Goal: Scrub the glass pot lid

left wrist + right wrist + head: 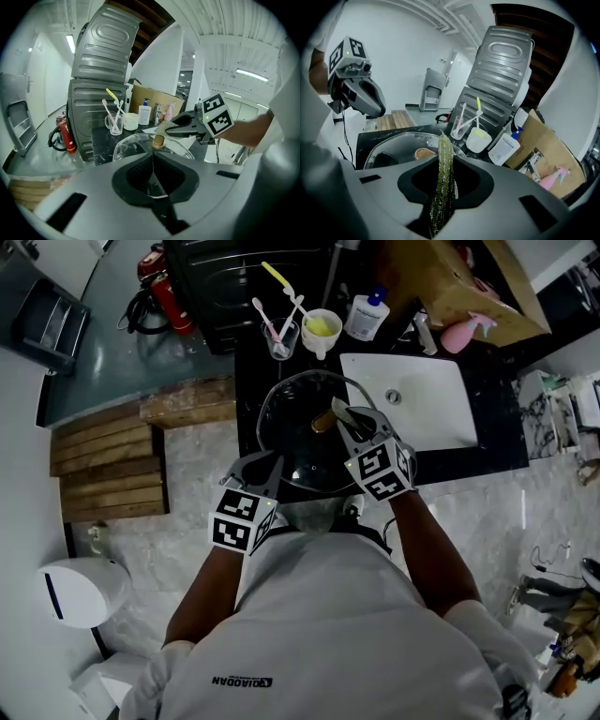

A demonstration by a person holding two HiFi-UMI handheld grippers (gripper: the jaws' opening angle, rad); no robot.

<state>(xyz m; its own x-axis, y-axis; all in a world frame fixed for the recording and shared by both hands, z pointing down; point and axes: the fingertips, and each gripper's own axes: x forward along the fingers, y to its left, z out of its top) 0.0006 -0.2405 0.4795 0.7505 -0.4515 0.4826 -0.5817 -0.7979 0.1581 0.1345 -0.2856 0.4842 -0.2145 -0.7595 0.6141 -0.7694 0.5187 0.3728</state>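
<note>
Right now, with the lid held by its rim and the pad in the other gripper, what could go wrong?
1. The left gripper pinches only the rim of the glass lid; hard pushing with the scouring pad in the right gripper might make it slip or swing onto the counter.
2. The toothbrush glass and the cup stand just behind the lid; a wide stroke could knock them.

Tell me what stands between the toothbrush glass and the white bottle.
A white cup holding a yellow brush stands between glass and bottle; the head view shows it.
</note>
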